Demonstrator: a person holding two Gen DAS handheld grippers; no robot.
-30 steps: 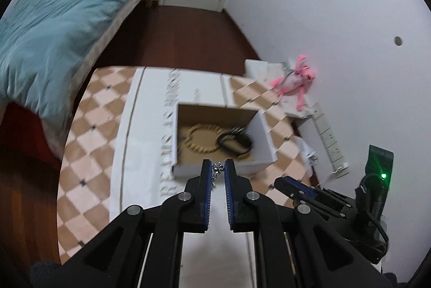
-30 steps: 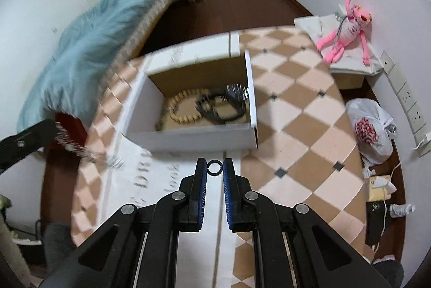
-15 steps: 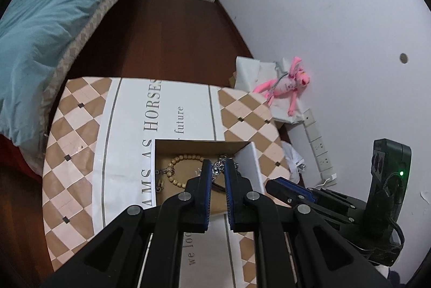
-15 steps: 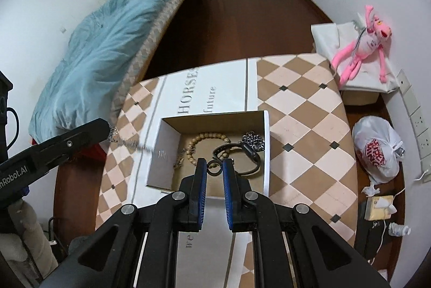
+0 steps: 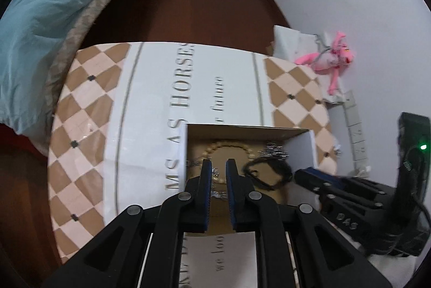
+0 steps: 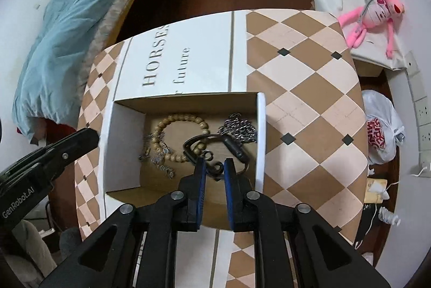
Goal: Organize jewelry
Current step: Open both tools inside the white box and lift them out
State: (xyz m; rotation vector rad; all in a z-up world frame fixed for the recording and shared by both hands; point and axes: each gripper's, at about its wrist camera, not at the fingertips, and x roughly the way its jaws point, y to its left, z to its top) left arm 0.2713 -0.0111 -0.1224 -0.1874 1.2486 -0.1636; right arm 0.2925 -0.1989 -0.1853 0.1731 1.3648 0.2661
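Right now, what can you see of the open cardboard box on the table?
The box is a shallow open-topped cardboard tray, white outside and plain brown inside, sitting flat on the checked, lettered tablecloth. On its floor lie a wooden bead bracelet, a heap of silver chain, a thinner silver chain and a black carabiner with small rings. Both pairs of jaws are over the box.

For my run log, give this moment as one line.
box: holds bead bracelet, chains | right hand-held gripper: over box, jaws just opening, black ring between | left hand-held gripper: over box, silver chain between
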